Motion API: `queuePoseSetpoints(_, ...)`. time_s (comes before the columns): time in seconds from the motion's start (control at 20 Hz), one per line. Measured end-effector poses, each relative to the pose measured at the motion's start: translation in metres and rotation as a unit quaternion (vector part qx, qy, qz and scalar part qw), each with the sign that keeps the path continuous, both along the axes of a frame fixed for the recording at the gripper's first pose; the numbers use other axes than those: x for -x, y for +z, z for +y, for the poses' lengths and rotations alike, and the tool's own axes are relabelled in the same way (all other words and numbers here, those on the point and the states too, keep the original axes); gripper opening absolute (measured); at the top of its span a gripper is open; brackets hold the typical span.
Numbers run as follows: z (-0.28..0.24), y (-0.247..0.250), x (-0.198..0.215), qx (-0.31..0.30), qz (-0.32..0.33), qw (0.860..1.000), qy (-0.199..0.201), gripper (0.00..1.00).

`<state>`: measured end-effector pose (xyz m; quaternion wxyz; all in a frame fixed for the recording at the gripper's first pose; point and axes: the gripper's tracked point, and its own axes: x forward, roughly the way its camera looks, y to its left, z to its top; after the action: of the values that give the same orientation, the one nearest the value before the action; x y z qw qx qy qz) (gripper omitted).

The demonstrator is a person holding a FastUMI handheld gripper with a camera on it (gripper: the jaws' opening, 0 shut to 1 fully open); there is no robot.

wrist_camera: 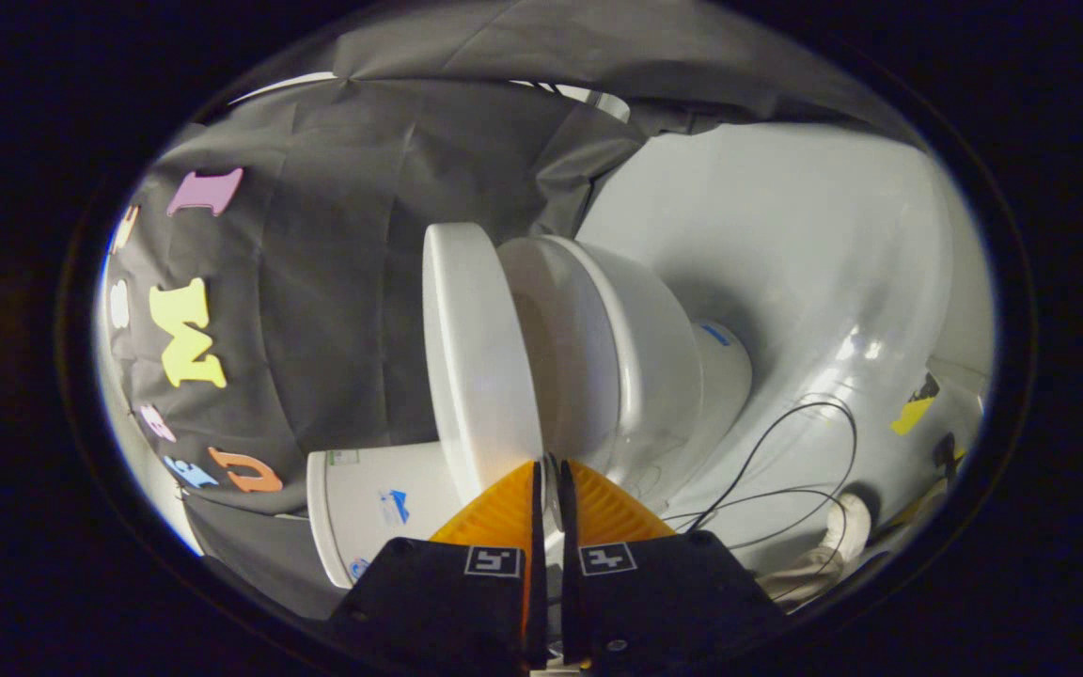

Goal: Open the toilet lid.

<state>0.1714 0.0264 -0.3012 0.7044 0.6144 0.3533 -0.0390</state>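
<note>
Pale floor (pixel 786 244) behind toilet. Gripper (pixel 547 475) fingers clamped on lid (pixel 476 367) edge; swing steadily, keep the thin rim from slipping.

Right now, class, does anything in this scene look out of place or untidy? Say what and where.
Loose black cables sprawl in loops over the pale floor beside the toilet base, with a crumpled pale cloth lying by them. The toilet lid stands apart from the seat. The claw is nearly shut at the lid's edge.
</note>
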Motion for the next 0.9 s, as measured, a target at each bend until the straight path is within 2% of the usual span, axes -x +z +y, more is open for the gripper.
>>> queuePoseSetpoints(0.3, 0.001, 0.009, -0.001, 0.004, -0.016, 1.000, 0.004, 0.10)
queuePoseSetpoints(0.9, 0.015, 0.055, -0.005, 0.081, -0.047, 0.995, 0.034, 0.09)
